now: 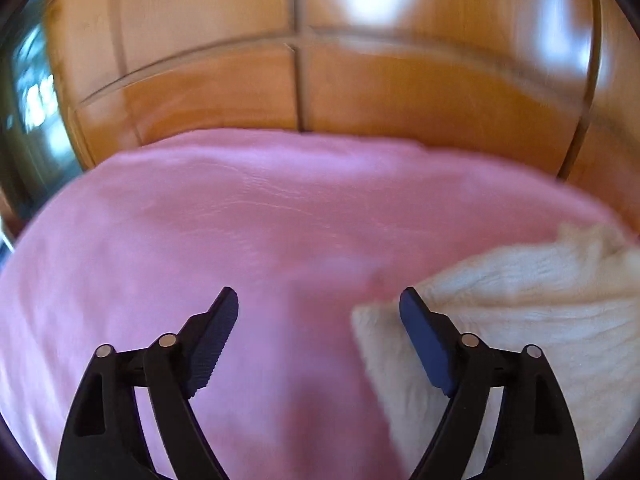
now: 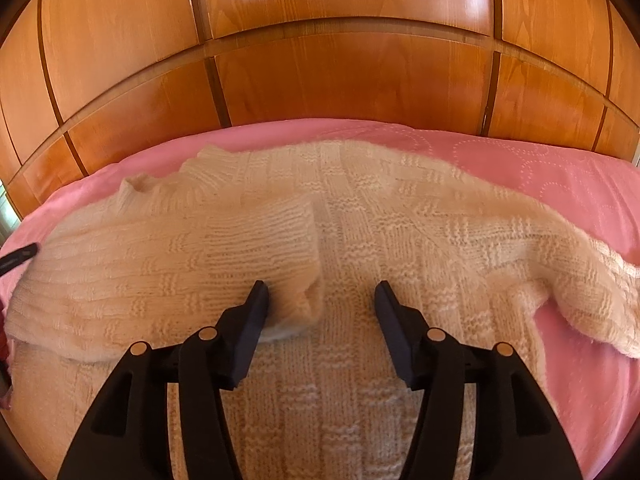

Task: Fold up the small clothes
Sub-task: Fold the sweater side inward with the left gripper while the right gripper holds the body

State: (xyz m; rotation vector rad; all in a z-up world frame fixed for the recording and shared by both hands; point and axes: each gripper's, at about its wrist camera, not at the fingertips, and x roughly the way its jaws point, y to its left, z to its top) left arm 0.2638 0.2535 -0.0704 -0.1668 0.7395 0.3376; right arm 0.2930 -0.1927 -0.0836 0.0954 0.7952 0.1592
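A cream knitted sweater (image 2: 360,216) lies spread on a pink bed cover (image 2: 560,168). Its left sleeve (image 2: 180,256) is folded across the body, with the cuff near the middle. Its right sleeve (image 2: 560,272) trails off to the right. My right gripper (image 2: 322,294) is open and empty just above the sweater's middle, its left finger next to the folded cuff. My left gripper (image 1: 320,300) is open and empty over the bare pink cover (image 1: 240,220), with the sweater's edge (image 1: 520,300) under its right finger. The left gripper's tip (image 2: 20,258) shows at the left edge of the right wrist view.
A glossy wooden panelled wardrobe (image 2: 340,60) stands right behind the bed and also shows in the left wrist view (image 1: 360,88). A window or mirror (image 1: 32,100) is at the far left. A dark red item (image 2: 4,344) sits at the left edge.
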